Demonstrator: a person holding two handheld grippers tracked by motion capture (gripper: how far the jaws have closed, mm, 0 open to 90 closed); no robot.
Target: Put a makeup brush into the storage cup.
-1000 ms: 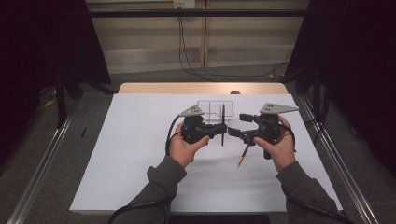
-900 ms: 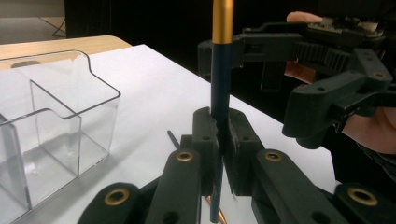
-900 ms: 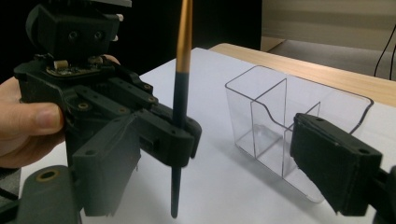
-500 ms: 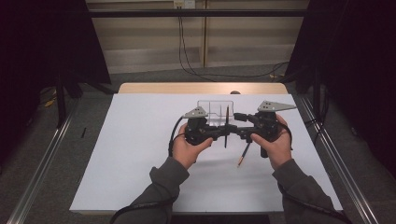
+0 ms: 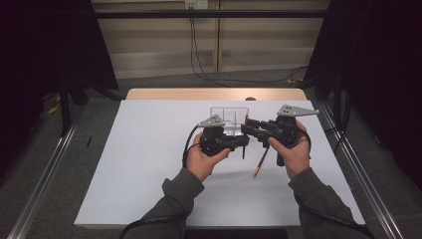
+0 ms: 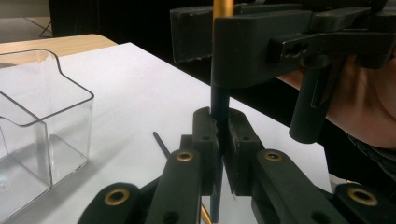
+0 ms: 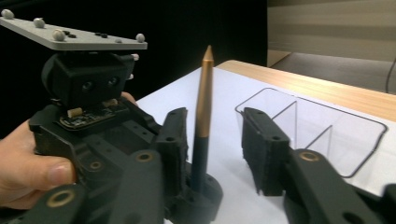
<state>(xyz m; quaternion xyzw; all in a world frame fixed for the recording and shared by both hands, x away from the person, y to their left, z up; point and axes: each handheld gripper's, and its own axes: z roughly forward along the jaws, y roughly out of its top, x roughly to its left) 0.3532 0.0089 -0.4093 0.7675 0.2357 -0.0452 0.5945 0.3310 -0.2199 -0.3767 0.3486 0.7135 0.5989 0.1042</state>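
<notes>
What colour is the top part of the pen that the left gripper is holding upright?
Gold, above a dark lower barrel on the pen; clearest in the right gripper view.

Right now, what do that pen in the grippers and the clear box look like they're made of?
Pen: gold upper part with a satin sheen, likely metal or metallic-coated plastic; dark matte lower barrel, probably plastic. Clear box: see-through, glossy edges, seemingly rigid acrylic-type plastic.

A pen with a satin gold-metal cap and dark matt barrel stands between matt black plastic grippers (brass-coloured rivets at the joints). Behind, a glossy clear-plastic tray sits on smooth white paper over a pale wood table.
</notes>
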